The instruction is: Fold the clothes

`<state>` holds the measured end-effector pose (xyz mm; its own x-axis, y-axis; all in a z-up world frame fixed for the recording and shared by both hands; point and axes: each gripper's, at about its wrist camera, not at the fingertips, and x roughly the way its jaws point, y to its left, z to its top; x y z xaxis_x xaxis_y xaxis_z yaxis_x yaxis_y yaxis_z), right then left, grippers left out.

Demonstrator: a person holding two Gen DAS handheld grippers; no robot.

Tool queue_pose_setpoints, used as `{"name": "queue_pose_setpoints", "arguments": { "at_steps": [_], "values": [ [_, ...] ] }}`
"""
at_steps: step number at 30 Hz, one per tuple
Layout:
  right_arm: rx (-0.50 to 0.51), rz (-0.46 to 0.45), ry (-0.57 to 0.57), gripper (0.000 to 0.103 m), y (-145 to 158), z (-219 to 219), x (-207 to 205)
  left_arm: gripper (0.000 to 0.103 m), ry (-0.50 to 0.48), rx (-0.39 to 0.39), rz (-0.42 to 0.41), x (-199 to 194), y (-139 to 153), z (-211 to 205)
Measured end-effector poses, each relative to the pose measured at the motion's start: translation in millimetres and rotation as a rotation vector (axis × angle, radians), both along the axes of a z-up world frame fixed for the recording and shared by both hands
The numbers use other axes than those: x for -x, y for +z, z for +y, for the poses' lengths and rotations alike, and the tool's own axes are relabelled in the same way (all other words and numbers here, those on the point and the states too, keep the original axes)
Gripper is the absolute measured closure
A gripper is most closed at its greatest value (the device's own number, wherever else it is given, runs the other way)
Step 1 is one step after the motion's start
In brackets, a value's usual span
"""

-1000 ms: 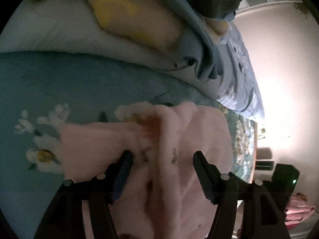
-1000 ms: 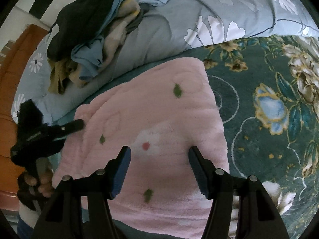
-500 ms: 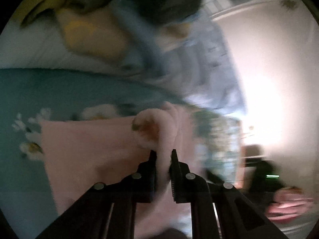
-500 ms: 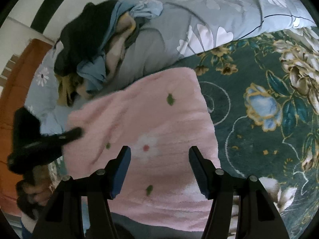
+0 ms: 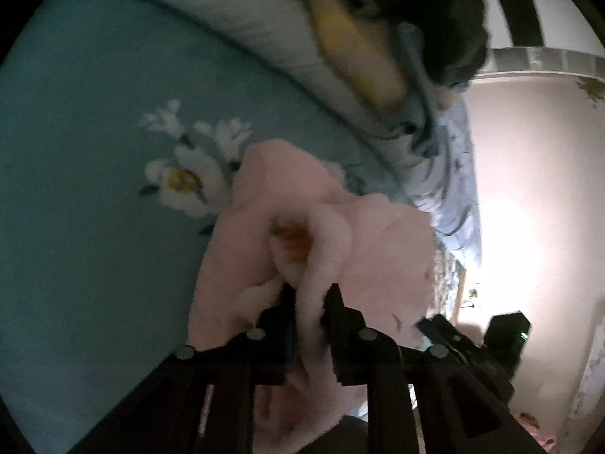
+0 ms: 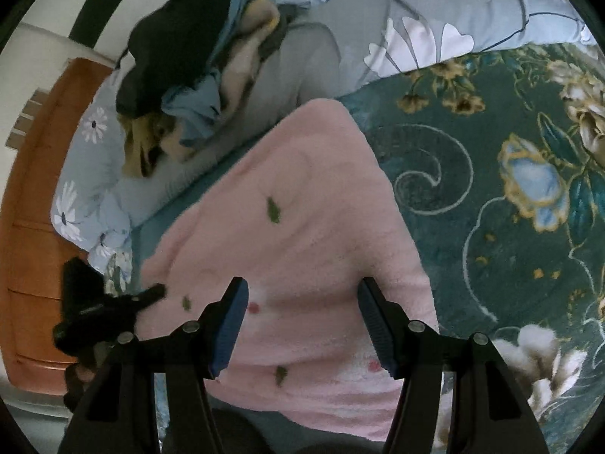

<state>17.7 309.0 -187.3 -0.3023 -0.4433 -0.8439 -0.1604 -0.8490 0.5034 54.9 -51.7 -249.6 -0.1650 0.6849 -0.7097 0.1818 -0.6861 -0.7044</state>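
A fluffy pink garment (image 6: 302,227) with small green leaf marks lies on the teal floral bedspread (image 6: 510,159). My left gripper (image 5: 309,299) is shut on a bunched fold of the pink garment (image 5: 325,227) and holds it lifted off the bed. It also shows in the right wrist view (image 6: 151,293) at the garment's left edge. My right gripper (image 6: 302,317) is open and empty, hovering over the near part of the garment. It also shows in the left wrist view (image 5: 446,335), beyond the cloth.
A pile of unfolded clothes (image 6: 189,60), dark, blue and yellow, sits on a grey floral duvet (image 6: 416,11) at the back. A wooden headboard (image 6: 34,189) stands at the left. The pile also shows in the left wrist view (image 5: 397,38).
My left gripper closed on a fold of the pink garment and lifted it, bunching the left edge. My right gripper stayed open over the garment.
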Motion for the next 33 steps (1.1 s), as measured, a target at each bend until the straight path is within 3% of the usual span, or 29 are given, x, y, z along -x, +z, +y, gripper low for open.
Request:
{"name": "queue_pose_setpoints", "arguments": {
  "at_steps": [3, 4, 9, 12, 14, 15, 17, 18, 21, 26, 30, 32, 33],
  "values": [
    [-0.010, -0.007, 0.005, 0.041, -3.8, 2.3, 4.1, 0.030, -0.029, 0.053, 0.064, -5.2, 18.7, -2.2],
    [-0.010, -0.007, 0.004, 0.041, -5.0, 3.3, 4.3, 0.027, -0.039, 0.071, 0.085, -7.0, 24.9, -2.9],
    [-0.003, -0.008, 0.001, 0.041, -9.0, 4.0, 3.0, 0.027, -0.037, 0.014, 0.035, -26.8, 10.9, -2.0],
    [-0.001, -0.007, 0.001, 0.041, -9.4, 4.5, 2.0, 0.027, -0.093, 0.080, 0.081, -34.7, 15.4, 21.1],
    [-0.005, -0.010, 0.005, 0.041, -9.0, 4.4, 2.7, 0.029, -0.126, 0.077, 0.071, -39.2, 15.3, 29.3],
    [-0.006, -0.011, 0.006, 0.041, -8.1, 4.5, 3.0, 0.033, -0.134, 0.075, 0.073, -41.3, 16.6, 30.3],
    [-0.007, -0.009, 0.008, 0.041, -5.9, 4.9, 2.8, 0.063, -0.142, 0.073, 0.077, -44.4, 19.9, 28.6],
    [-0.009, -0.007, 0.009, 0.041, -4.8, 5.0, 2.4, 0.083, -0.146, 0.072, 0.079, -46.0, 21.6, 27.8],
    [-0.014, -0.004, 0.012, 0.041, -2.9, 5.4, 0.8, 0.093, -0.158, 0.070, 0.085, -50.7, 26.7, 25.3],
    [-0.005, -0.007, 0.007, 0.041, -5.4, 6.9, -4.1, 0.093, -0.177, 0.066, 0.095, -58.5, 35.1, 21.1],
    [-0.017, -0.023, 0.028, 0.041, -11.2, -0.6, -4.0, 0.086, -0.160, 0.117, 0.049, -59.4, 10.1, 17.6],
    [-0.039, -0.018, 0.045, 0.041, -9.3, -4.0, -4.3, 0.071, -0.154, 0.132, 0.052, -61.0, 9.9, 16.7],
    [-0.046, -0.015, 0.053, 0.041, -8.4, -5.0, -4.6, 0.049, -0.160, 0.163, 0.054, -61.8, 10.5, 17.2]
  ]
}}
